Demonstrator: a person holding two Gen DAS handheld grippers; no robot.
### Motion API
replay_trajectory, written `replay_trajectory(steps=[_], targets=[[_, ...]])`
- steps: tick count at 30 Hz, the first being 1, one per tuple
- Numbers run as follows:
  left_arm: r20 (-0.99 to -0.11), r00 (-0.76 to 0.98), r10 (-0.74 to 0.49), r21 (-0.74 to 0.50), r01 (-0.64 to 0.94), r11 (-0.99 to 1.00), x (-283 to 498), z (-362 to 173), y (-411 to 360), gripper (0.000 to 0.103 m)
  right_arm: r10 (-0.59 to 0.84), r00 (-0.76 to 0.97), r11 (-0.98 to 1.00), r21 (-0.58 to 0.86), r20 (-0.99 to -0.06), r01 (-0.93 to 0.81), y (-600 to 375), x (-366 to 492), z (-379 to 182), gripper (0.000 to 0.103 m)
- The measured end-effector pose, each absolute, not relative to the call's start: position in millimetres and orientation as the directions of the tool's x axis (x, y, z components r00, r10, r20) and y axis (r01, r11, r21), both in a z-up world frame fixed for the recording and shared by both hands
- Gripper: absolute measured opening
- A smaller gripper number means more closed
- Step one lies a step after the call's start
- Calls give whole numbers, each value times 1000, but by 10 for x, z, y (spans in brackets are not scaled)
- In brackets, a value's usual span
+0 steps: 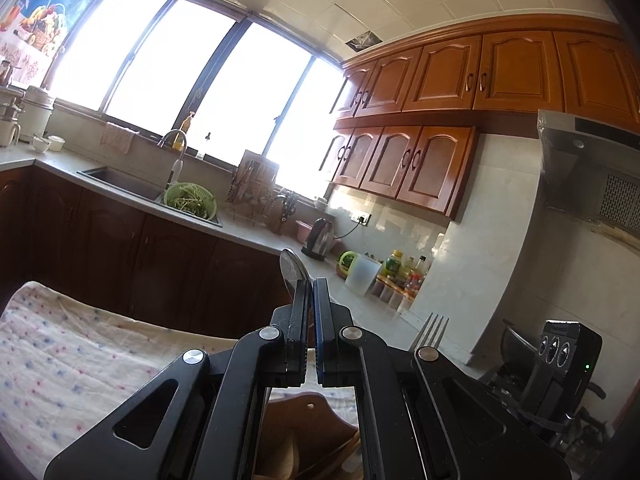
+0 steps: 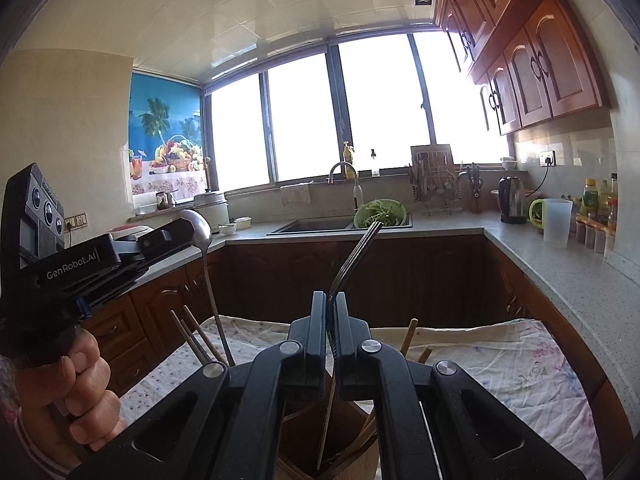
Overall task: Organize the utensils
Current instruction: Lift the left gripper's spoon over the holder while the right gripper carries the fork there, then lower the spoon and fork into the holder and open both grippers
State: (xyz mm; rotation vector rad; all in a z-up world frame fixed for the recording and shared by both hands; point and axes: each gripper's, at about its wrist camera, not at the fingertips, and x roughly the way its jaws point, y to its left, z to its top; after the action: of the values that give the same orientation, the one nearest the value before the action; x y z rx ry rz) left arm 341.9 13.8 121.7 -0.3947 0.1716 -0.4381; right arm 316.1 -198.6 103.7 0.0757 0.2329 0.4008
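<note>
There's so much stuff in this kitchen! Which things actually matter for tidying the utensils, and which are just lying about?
Part of the job:
spoon, clamped in the left gripper
fork, clamped in the right gripper
wooden holder
chopsticks

Just lying about:
kettle
green colander
plastic jug
sauce bottles
</note>
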Motion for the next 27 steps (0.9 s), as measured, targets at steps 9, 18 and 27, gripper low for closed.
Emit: replay_trajectory(steps=[9, 18, 27], targets=[[-123, 890, -439, -396, 362, 844, 3458, 773, 21, 2, 402, 882, 916, 93, -247, -391, -1881, 3228, 649, 3], [-194, 880, -433, -409, 329, 851, 3402, 453, 35, 2, 414, 856, 910, 116, -310, -398, -1895, 3173, 409, 3], [-246, 865, -437, -410, 315, 856, 3351, 275, 107, 2, 421, 825, 907, 155, -377, -392, -1942, 3176, 214, 3]])
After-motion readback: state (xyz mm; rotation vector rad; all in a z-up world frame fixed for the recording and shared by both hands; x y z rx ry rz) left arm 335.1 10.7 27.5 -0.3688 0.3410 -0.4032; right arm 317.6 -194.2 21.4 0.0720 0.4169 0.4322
